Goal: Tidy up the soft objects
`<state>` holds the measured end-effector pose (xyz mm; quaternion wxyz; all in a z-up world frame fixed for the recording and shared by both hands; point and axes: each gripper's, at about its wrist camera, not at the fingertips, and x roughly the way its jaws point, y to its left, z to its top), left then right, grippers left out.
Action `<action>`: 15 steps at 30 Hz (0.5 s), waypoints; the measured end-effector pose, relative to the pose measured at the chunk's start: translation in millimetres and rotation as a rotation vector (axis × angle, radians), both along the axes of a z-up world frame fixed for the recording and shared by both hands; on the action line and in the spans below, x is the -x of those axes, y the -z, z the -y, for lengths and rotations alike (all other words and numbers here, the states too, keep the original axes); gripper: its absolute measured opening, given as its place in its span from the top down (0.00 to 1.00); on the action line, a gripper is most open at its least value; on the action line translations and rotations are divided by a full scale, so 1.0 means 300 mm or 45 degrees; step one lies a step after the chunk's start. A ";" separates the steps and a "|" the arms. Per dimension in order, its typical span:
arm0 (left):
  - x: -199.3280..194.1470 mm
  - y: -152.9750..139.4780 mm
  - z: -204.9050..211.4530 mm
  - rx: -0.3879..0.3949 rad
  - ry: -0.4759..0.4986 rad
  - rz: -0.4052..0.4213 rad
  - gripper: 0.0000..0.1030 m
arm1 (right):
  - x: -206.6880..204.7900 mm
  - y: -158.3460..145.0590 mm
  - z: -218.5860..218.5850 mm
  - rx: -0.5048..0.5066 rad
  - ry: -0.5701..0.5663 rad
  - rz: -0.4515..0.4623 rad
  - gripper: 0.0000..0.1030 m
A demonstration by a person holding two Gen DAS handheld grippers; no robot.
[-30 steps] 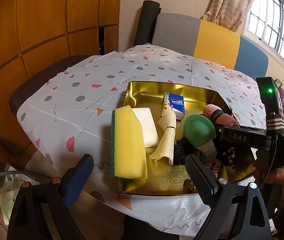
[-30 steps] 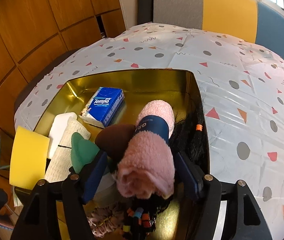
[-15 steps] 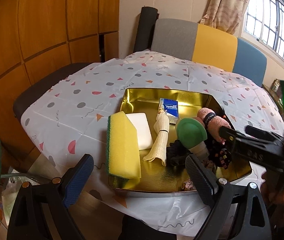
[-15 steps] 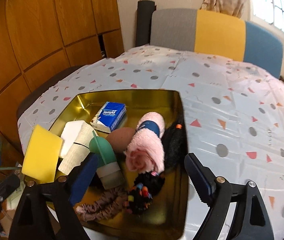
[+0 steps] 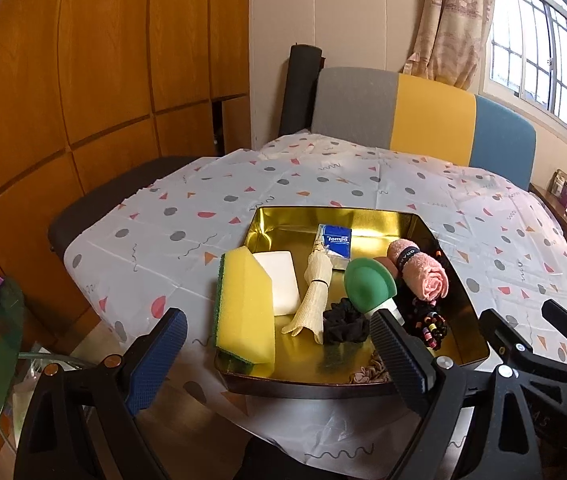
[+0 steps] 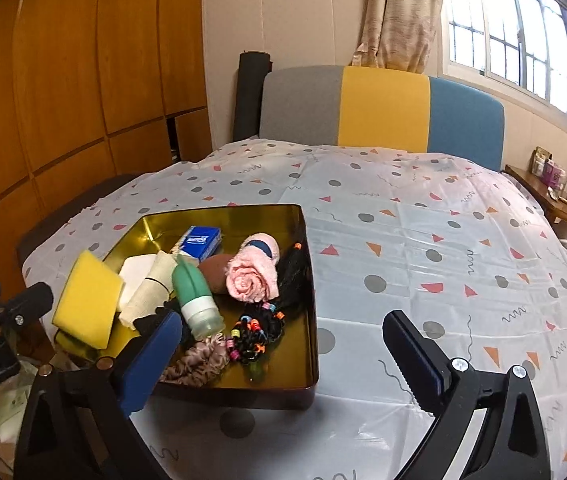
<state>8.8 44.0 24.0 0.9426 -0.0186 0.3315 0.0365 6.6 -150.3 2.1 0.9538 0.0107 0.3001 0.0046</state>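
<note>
A gold tin tray (image 5: 335, 211) (image 6: 223, 208) on the patterned tablecloth holds several soft things. Among them are a yellow sponge (image 5: 243, 304) (image 6: 87, 300), a green squeeze bottle (image 5: 369, 284) (image 6: 195, 296) and a pink rolled towel (image 5: 423, 274) (image 6: 253, 272). A blue tissue pack (image 5: 337, 240), a cream cloth roll (image 5: 315, 300), a black scrunchie (image 5: 343, 326) and beaded hair ties (image 6: 255, 332) lie there too. My right gripper (image 6: 283, 320) hangs back above the tray's near right corner, its jaws opening with nothing between them. My left gripper (image 5: 275, 316) stands open and empty before the tray's near edge.
The tablecloth (image 6: 443, 248) to the right of the tray is bare. A grey, yellow and blue bench back (image 6: 379, 108) stands behind the table, wooden panels (image 5: 83, 80) to the left, and a side shelf (image 6: 551, 196) with small items at the far right.
My right gripper let go of the pink towel, opened wide and drew back and up; the towel now lies in the tray. My left gripper also pulled back a little.
</note>
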 end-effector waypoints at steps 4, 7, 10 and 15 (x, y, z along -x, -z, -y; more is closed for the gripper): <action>0.007 -0.001 0.006 -0.021 -0.021 -0.005 0.10 | 0.009 -0.010 -0.011 -0.008 -0.011 0.012 0.01; 0.006 0.001 0.001 -0.018 -0.032 -0.017 0.13 | 0.010 -0.008 -0.016 -0.011 -0.022 0.006 0.01; 0.006 0.002 0.001 -0.025 -0.038 -0.017 0.13 | 0.010 -0.005 -0.021 -0.008 -0.025 0.007 0.01; 0.009 0.000 0.004 -0.034 -0.039 -0.009 0.14 | 0.011 -0.005 -0.022 -0.014 -0.030 0.008 0.01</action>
